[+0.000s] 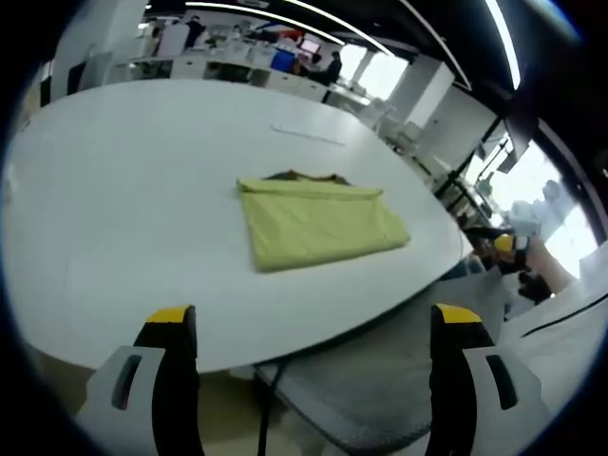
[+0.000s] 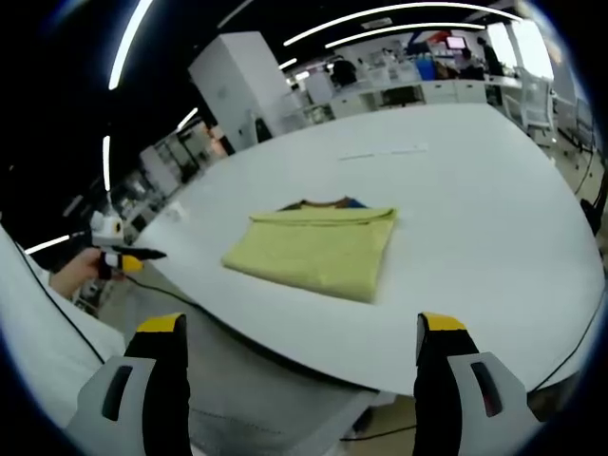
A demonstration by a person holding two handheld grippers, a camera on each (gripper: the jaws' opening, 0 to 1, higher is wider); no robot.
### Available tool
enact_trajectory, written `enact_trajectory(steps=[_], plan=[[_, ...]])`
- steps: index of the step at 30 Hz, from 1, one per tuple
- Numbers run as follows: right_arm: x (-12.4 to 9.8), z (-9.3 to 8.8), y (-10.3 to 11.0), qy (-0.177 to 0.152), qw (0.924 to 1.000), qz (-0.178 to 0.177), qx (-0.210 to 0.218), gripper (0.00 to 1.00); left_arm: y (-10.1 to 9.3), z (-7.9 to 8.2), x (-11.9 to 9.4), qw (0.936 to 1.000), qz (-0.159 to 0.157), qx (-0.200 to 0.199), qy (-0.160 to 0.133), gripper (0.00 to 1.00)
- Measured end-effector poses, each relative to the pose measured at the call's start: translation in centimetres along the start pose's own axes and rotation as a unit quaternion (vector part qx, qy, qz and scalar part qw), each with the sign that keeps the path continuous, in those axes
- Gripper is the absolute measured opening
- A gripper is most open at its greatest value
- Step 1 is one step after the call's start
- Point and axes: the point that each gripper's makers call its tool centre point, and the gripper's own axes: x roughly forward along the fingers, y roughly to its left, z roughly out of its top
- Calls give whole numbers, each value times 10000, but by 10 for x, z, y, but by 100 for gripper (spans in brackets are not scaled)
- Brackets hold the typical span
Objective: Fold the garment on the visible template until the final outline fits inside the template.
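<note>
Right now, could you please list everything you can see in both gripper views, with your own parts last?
Garment: one, yellow-green, folded into a flat rectangle near the table's near edge, with a dark strip showing along its far edge.
Table: one, white, large with a rounded edge, carrying the garment.
Faint line: one, pale, on the table beyond the garment.
Desks and screens: several, mixed colours, in the background.
Left gripper: one, black jaws with yellow tips, open, held off the table's edge.
Right gripper: one, same colours, open, also short of the table.
</note>
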Motion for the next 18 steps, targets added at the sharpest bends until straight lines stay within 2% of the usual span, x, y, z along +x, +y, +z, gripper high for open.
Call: enact_trajectory(steps=[18], plan=[[7, 6, -9, 43, 10000, -19, -40, 99, 1, 6, 9, 10000, -46, 50, 54, 99]])
